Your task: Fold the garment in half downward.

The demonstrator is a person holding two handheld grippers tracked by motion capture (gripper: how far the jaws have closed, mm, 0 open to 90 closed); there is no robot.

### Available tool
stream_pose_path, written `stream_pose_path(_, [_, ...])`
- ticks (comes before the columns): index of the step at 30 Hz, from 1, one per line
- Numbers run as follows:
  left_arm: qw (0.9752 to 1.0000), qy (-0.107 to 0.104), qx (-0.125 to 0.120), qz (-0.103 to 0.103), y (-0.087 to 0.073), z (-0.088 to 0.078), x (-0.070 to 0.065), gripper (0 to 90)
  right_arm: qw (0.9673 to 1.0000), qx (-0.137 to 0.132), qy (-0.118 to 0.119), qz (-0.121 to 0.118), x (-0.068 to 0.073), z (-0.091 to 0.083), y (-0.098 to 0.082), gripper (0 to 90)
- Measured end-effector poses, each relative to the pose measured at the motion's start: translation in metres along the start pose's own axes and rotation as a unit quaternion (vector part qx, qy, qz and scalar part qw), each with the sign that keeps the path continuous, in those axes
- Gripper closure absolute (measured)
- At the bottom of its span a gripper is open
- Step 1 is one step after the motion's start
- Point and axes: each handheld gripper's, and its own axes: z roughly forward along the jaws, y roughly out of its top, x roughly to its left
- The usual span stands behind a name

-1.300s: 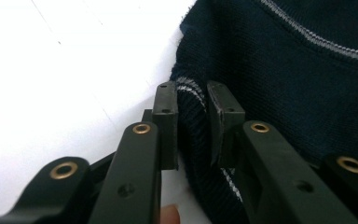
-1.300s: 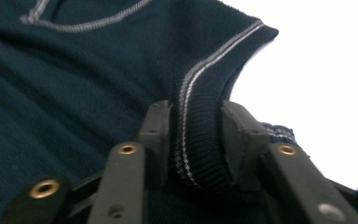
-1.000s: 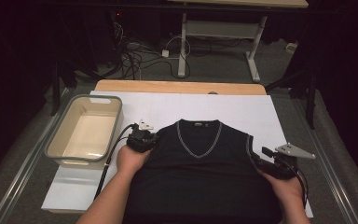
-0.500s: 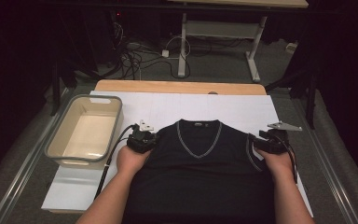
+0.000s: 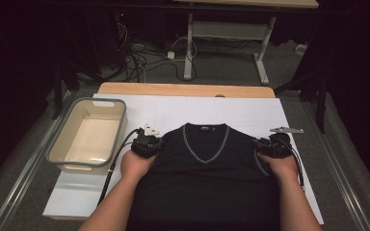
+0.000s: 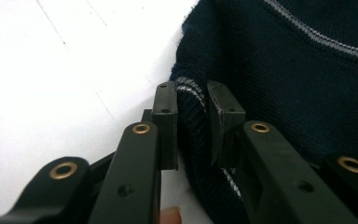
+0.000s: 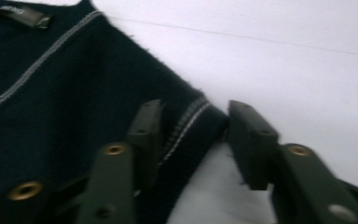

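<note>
Lying flat on the white board (image 5: 250,113), the dark sleeveless sweater (image 5: 204,178) has its V-neck toward the far edge and its hem toward the person. Bare board runs beyond the collar up to the wooden strip (image 5: 183,89), and a narrow band of it shows past each shoulder. A beige tub (image 5: 107,144) sits at the board's left edge, just beside the left gripper (image 5: 147,143), so that side is tighter; the right side is open out to the board's edge.

Both forearms come in from the near side, hands low on the garment, one at each shoulder corner, grippers pointing away from the person. The right gripper (image 5: 270,144) rests at the right armhole.

In the left gripper view, the left gripper (image 6: 191,123) has its jaws nearly together on the striped armhole edge (image 6: 186,91), the knit pinched between the pads. In the right gripper view, the right gripper (image 7: 193,140) has just been closing, but its jaws stand apart: the striped armhole rim (image 7: 191,119) lies between them, close against the left pad (image 7: 147,135), with a clear gap to the right pad (image 7: 249,140), which sits over bare board.
</note>
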Motion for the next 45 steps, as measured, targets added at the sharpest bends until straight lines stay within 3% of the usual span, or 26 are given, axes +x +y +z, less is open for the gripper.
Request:
stream_pose_path(4, [1.0000,0.001,0.000,0.001,0.000,0.000,-0.001,73.0,0.9997,0.004,0.023,-0.002,0.004,0.000,-0.001,74.1])
stream_pose_path(7, [1.0000,0.000,0.000,0.001,0.000,0.000,0.000,73.0,0.9995,0.004,0.018,-0.027,0.011,0.000,-0.002,78.1])
stream_pose_path(11, [1.0000,0.007,-0.002,0.002,0.000,-0.001,-0.001,73.1,0.9994,0.000,0.019,-0.029,0.011,-0.001,-0.003,80.3])
stream_pose_path(14, [0.9996,0.013,-0.020,-0.017,-0.001,-0.005,0.002,73.4,0.9993,-0.007,0.012,-0.035,0.013,-0.003,-0.004,81.0])
stream_pose_path(17, [0.9986,0.015,-0.040,-0.031,0.002,-0.012,0.006,73.5,0.9982,-0.031,-0.006,-0.051,0.016,-0.010,-0.004,81.0])
stream_pose_path(21, [0.9971,0.018,-0.065,-0.034,0.016,-0.025,0.012,73.5,0.9955,-0.069,-0.019,-0.063,0.017,-0.030,0.006,81.0])
stream_pose_path(27, [0.9954,0.023,-0.089,-0.027,0.036,-0.034,0.012,73.5,0.9922,-0.107,-0.029,-0.058,0.015,-0.050,0.020,81.0])
stream_pose_path(37, [0.9924,0.040,-0.111,-0.034,0.069,-0.042,0.027,73.3,0.9887,-0.132,-0.046,-0.054,0.004,-0.049,0.048,80.8])
stream_pose_path(45, [0.9903,0.070,-0.116,-0.030,0.095,-0.049,0.041,73.3,0.9858,-0.152,-0.043,-0.057,0.001,-0.047,0.080,80.8])
